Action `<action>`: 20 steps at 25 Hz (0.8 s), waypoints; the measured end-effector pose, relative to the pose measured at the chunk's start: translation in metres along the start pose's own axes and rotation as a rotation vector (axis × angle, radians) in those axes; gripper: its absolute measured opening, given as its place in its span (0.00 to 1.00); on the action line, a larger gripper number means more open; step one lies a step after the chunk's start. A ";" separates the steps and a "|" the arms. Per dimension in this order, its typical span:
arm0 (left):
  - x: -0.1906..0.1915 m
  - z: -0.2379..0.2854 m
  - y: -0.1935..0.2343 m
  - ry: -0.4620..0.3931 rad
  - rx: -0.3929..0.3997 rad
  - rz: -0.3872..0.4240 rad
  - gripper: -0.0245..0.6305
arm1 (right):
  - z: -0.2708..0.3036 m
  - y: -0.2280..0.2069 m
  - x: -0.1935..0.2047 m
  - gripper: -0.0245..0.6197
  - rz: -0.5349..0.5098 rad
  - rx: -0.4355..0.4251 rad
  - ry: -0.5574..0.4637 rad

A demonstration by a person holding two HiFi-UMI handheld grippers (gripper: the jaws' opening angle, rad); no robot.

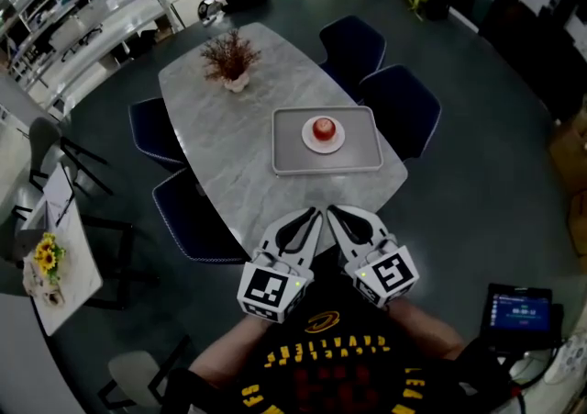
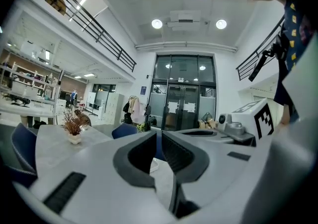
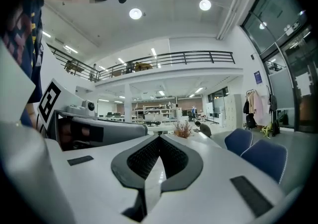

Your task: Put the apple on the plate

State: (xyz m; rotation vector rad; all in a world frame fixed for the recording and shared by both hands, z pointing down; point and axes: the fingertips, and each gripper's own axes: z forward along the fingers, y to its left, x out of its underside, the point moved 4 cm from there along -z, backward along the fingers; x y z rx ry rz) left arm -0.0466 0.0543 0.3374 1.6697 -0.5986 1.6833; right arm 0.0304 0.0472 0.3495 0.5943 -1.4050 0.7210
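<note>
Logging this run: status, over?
Left gripper barely open, right gripper shut, both empty. Apple sits on plate, in tray. Nothing in the way.

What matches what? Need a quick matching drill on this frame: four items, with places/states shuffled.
Items:
1. apple
2. plate
3. dried plant
4. right gripper

Places/states:
A. on the tray
B. jaws together, empty
C. on the plate
D. far end of the table

Pairs: 1-C, 2-A, 3-D, 4-B
</note>
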 end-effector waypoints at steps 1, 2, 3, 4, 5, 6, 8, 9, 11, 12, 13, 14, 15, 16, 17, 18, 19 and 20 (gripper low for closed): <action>-0.001 -0.003 -0.002 -0.003 0.002 0.003 0.09 | -0.002 0.002 -0.001 0.05 -0.002 0.003 -0.002; -0.002 -0.005 -0.003 -0.004 0.003 0.006 0.09 | -0.003 0.005 -0.002 0.05 -0.005 0.003 -0.007; -0.003 -0.008 -0.004 -0.004 0.003 0.009 0.09 | -0.004 0.007 -0.002 0.05 -0.012 0.001 -0.012; -0.004 -0.010 -0.004 -0.005 0.003 0.014 0.09 | -0.005 0.010 -0.003 0.05 -0.022 0.000 -0.013; -0.006 -0.012 -0.005 -0.012 0.002 0.020 0.09 | -0.006 0.012 -0.005 0.05 -0.031 0.002 -0.010; -0.008 -0.013 -0.006 -0.019 0.000 0.026 0.09 | -0.006 0.013 -0.008 0.05 -0.038 0.004 -0.006; -0.012 -0.015 -0.007 -0.031 -0.001 0.033 0.09 | -0.008 0.015 -0.014 0.05 -0.048 0.011 -0.006; -0.013 -0.016 -0.009 -0.034 -0.001 0.035 0.09 | -0.010 0.016 -0.016 0.05 -0.052 0.011 -0.012; -0.015 -0.018 -0.011 -0.038 0.000 0.042 0.09 | -0.013 0.018 -0.016 0.05 -0.047 0.010 -0.022; -0.015 -0.020 -0.011 -0.039 0.000 0.045 0.09 | -0.015 0.019 -0.016 0.05 -0.047 0.014 -0.022; -0.015 -0.022 -0.012 -0.041 0.000 0.048 0.09 | -0.016 0.021 -0.018 0.05 -0.052 0.022 -0.019; -0.015 -0.024 -0.012 -0.044 0.000 0.049 0.09 | -0.016 0.023 -0.020 0.05 -0.060 0.030 -0.015; -0.015 -0.026 -0.012 -0.045 0.001 0.049 0.09 | -0.017 0.025 -0.020 0.05 -0.065 0.036 -0.013; -0.014 -0.027 -0.011 -0.046 0.000 0.049 0.09 | -0.017 0.026 -0.020 0.05 -0.065 0.040 -0.013; -0.014 -0.028 -0.011 -0.047 0.000 0.049 0.09 | -0.017 0.027 -0.019 0.05 -0.062 0.040 -0.017; -0.015 -0.029 -0.010 -0.048 0.000 0.048 0.09 | -0.017 0.027 -0.018 0.05 -0.056 0.037 -0.024; -0.015 -0.029 -0.010 -0.049 0.000 0.047 0.09 | -0.017 0.027 -0.016 0.05 -0.048 0.033 -0.032; -0.016 -0.030 -0.009 -0.051 -0.001 0.045 0.09 | -0.018 0.028 -0.015 0.05 -0.041 0.028 -0.041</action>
